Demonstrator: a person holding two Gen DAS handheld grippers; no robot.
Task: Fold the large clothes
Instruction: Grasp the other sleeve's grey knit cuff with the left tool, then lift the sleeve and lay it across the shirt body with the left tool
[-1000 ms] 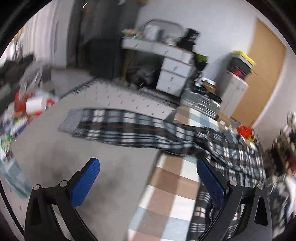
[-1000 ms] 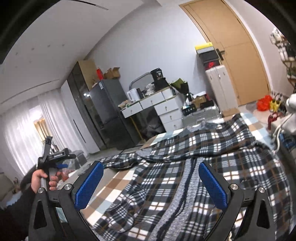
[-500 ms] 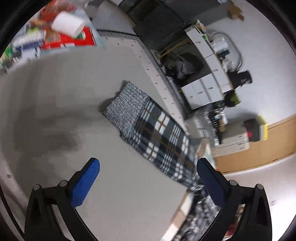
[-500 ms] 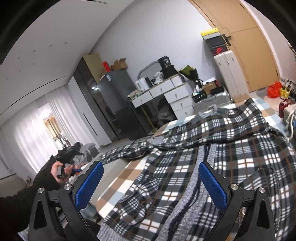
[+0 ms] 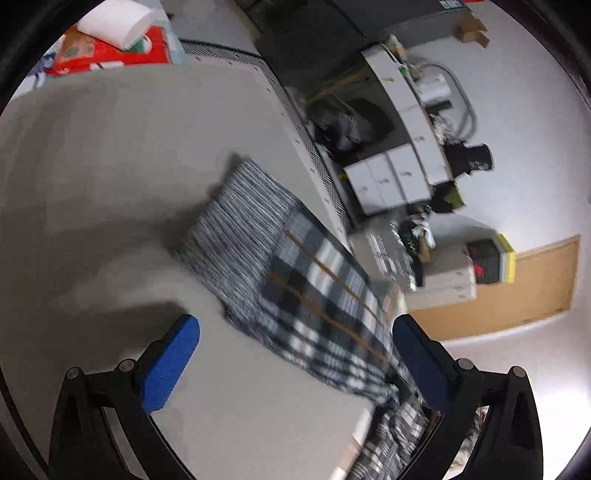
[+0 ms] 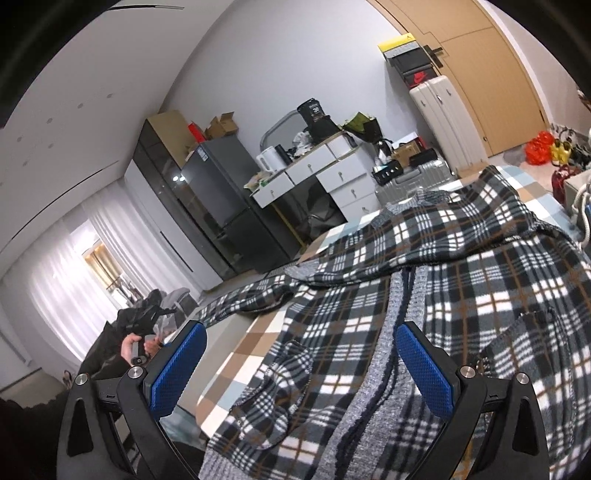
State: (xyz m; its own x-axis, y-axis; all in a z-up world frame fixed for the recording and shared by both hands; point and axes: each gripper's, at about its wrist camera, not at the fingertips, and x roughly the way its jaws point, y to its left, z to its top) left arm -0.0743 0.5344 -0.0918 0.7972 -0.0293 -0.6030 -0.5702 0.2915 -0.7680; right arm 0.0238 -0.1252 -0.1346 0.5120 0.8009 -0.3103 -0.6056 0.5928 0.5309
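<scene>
A large black, white and brown plaid jacket [image 6: 424,302] with grey knit trim lies spread on a checked bed cover [image 6: 255,339]. One sleeve [image 5: 306,280], ending in a grey knit cuff [image 5: 236,210], hangs off the bed onto the pale floor. My left gripper [image 5: 295,354] is open and empty, hovering above that sleeve. My right gripper [image 6: 299,365] is open and empty, above the jacket's front and its grey placket [image 6: 373,373]. The hand with the left gripper shows at far left in the right wrist view [image 6: 136,343].
A white desk with drawers [image 6: 325,177], a dark fridge [image 6: 221,199], suitcases [image 6: 443,122] and a wooden door [image 6: 491,66] stand beyond the bed. Red packages and a white roll [image 5: 114,22] lie on the floor beside a patterned rug [image 5: 306,136].
The left gripper has tipped down and rolled, from a level look across the room to a view down on the hanging sleeve, then closer to it. The right gripper has drifted nearer the jacket.
</scene>
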